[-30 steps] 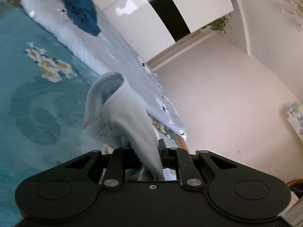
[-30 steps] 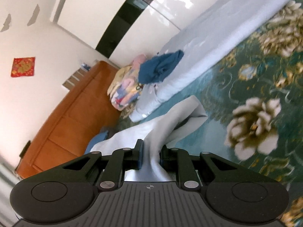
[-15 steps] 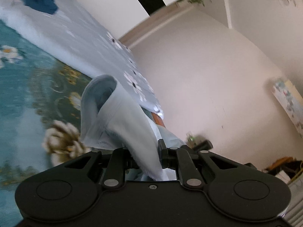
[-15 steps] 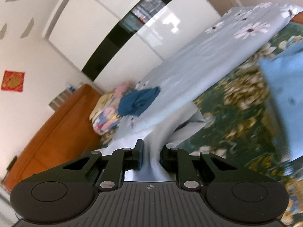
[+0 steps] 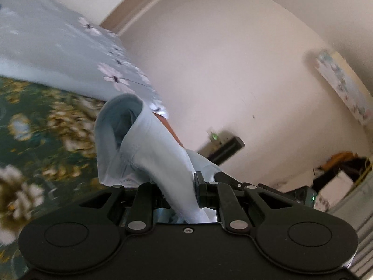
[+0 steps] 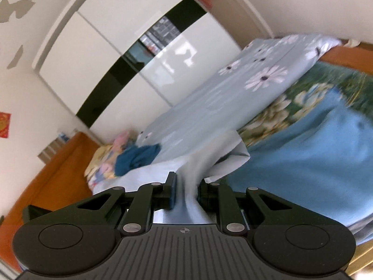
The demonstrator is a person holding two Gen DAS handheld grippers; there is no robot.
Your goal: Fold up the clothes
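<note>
in the left wrist view, the left gripper fills the bottom of the frame, its black fingers clamped on a pale blue garment. the cloth rises from between the fingers toward the middle of the frame, where a fold curls open like a cuff or collar. behind it, in the left half, lies a dark green bedspread with pale and gold flowers, blurred. above that, in the upper left, a light blue quilt with white daisies runs diagonally. the right half shows a plain cream wall; a dark low piece of furniture with a small green light sits at centre right, too blurred to identify.

in the right wrist view, the right gripper sits at the bottom centre, its fingers closed on the same pale blue garment, which stretches taut up and away from them toward the centre. a wider blue stretch of fabric spreads across the right side, over the flowered bedspread. the daisy quilt crosses from centre to upper right. at centre left a dark blue crumpled garment rests by a patterned pillow. glossy white wardrobe doors fill the upper left, and an orange wooden headboard occupies the lower left.
</note>
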